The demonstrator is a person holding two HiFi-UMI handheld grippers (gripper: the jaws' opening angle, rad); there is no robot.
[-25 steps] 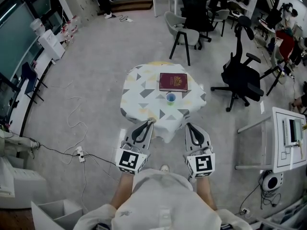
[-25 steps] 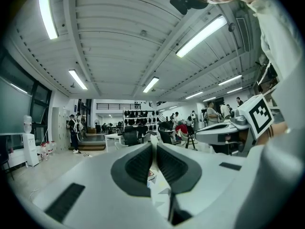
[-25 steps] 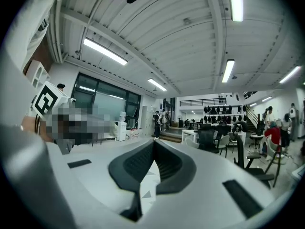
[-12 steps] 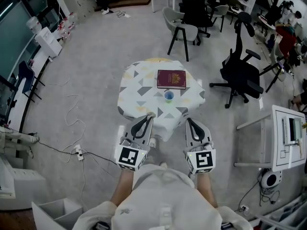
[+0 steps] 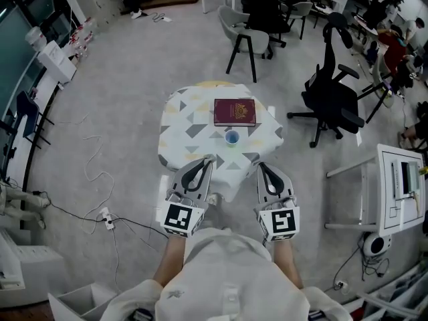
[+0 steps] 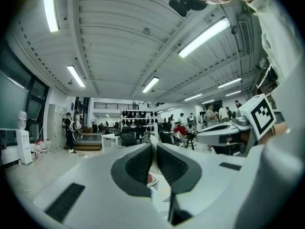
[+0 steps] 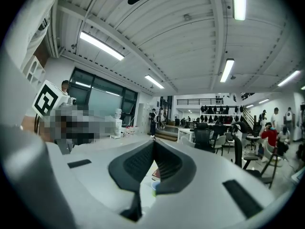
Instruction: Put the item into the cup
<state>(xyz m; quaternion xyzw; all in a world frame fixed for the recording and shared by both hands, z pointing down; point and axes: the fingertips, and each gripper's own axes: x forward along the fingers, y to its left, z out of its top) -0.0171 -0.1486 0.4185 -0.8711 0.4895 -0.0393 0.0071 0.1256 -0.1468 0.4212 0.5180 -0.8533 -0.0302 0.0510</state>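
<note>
A: How are the tongs held?

B: Both pairs are clenched on nothing. The pads of the left tongs [image 5: 208, 160] are seen pressed together. The same is seen of the right tongs [image 5: 261, 166], and nothing is gripped in either.

A: What has been changed in the last second?

B: Little. The tongs have been carried slightly forward, so the gap to the cup has been narrowed. Their tips are now held over the near edge of the table [image 5: 180, 129]. No grasp has been made.

A: And what is met ahead of them?

B: The cup [image 5: 232, 137] is found just ahead, between the two pairs and a shade nearer the right one. It is stood upright and is touched by neither. Just beyond it a dark red book [image 5: 235, 112] is laid flat. Well beyond the table, office chairs [image 5: 332, 92] are scattered.

A: Where is the item?

B: It cannot be made out. Nothing small enough for the cup is shown on the cloth, and nothing is carried in the tongs.

A: So what is meant for the task?

B: Only the approach is judged to be under way. The table has been closed in on, but the item must yet be found and picked up before anything can be dropped into the cup.
</note>
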